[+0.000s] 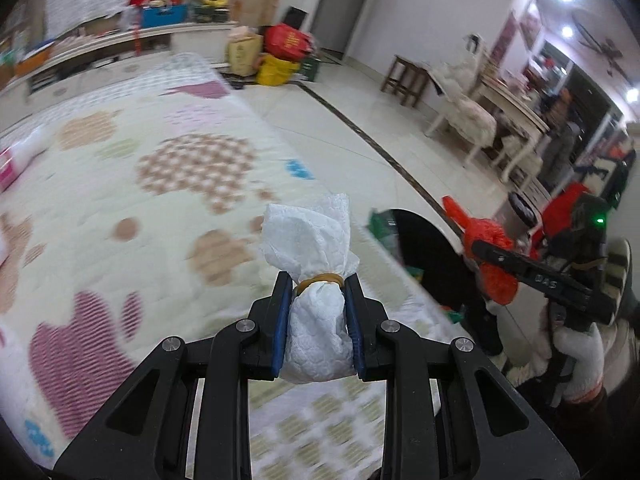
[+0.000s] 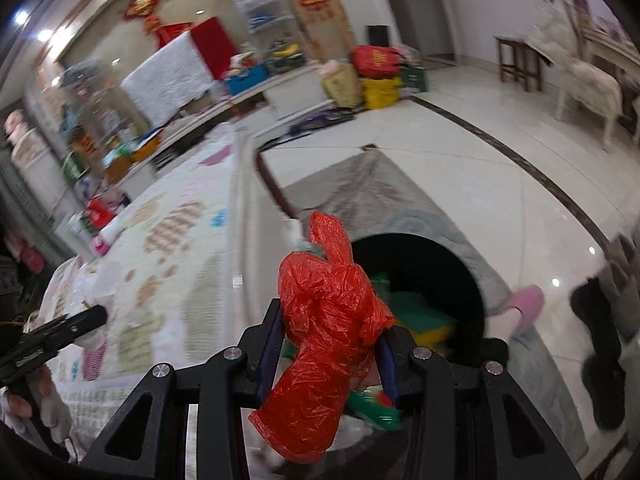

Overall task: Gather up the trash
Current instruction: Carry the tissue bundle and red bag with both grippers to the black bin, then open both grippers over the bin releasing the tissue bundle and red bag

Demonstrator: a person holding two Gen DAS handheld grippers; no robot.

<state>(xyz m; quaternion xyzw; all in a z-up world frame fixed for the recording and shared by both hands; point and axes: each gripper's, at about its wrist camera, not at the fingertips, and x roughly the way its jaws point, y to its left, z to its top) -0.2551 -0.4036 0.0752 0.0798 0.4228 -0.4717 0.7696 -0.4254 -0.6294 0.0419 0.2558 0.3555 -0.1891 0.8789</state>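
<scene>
My left gripper (image 1: 318, 284) is shut on a white paper-towel bundle (image 1: 316, 280) tied with a rubber band, held above the patterned cloth. My right gripper (image 2: 328, 320) is shut on a crumpled red plastic bag (image 2: 324, 332); it also shows in the left wrist view (image 1: 490, 256), at the right, next to the black bin. The black trash bin (image 2: 468, 280) sits just beyond the table edge, its opening facing up, with green and yellow trash (image 2: 420, 316) inside. In the left wrist view the bin (image 1: 424, 256) lies right of the bundle.
The patterned cloth (image 1: 160, 184) covers the table at left. A grey mat (image 2: 360, 188) lies on the white tiled floor by the bin. A pink slipper (image 2: 524, 304) and dark shoes (image 2: 604, 360) are at right. Red and yellow bags (image 1: 284, 54) and a wooden stool (image 1: 406, 78) stand far back.
</scene>
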